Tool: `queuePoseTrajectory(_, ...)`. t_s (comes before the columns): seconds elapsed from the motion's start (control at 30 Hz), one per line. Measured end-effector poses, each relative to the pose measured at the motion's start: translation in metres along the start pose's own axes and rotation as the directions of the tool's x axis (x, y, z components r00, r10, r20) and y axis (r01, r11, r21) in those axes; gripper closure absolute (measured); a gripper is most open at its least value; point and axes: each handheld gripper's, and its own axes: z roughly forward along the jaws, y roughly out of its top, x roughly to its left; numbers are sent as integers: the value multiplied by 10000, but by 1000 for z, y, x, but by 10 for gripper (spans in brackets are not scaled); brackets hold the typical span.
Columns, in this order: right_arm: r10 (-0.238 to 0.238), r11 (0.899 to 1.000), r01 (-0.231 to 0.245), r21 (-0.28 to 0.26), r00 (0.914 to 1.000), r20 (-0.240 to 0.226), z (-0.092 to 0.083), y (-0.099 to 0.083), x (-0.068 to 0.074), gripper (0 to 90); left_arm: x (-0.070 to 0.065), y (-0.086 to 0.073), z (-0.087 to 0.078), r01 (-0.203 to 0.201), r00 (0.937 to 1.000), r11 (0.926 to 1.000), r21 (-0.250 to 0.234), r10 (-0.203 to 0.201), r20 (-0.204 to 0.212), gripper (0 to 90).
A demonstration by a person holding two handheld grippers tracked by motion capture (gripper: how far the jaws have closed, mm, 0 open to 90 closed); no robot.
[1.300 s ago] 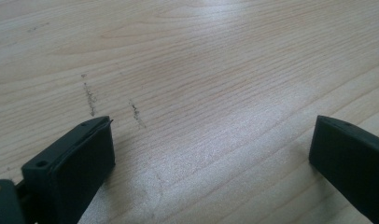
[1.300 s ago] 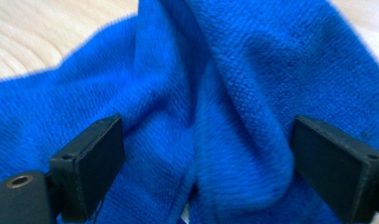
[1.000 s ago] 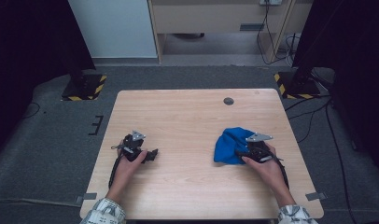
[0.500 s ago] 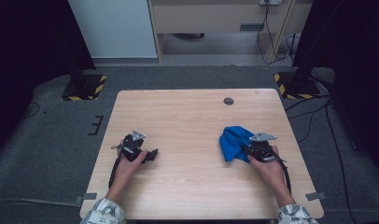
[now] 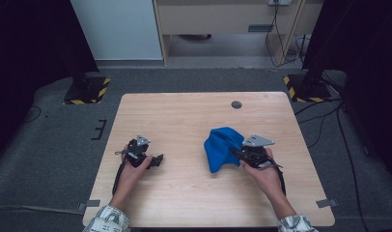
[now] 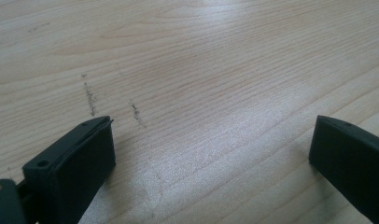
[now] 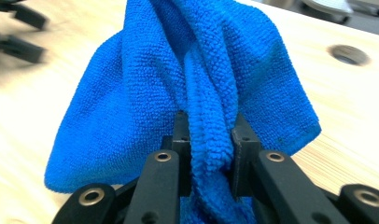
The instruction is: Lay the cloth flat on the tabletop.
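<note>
Blue terry cloth [image 7: 178,93], bunched, seemingly lifted

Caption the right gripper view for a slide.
Right gripper pinching a bunched fold of blue microfibre cloth above the wooden table.

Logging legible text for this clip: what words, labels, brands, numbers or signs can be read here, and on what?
None: no readable text on the blue cloth, the wooden table, the left gripper or the right gripper.
Yellow-and-black hazard stripes mark the stand bases; they are a pattern, not words.
</note>
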Motion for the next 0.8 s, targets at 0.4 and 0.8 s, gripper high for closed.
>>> queuePoseTrajectory(0.4,-1123,9882,1201,955,9901,-839,46,8,59,752,0,0,0,0,10000,10000,-3,0,-35,0)
queuePoseTrajectory(0.8,-763,9779,866,1904,9952,-606,66,-6,63,383,-6,0,-3,-87,9998,9998,-195,83,-175,46)
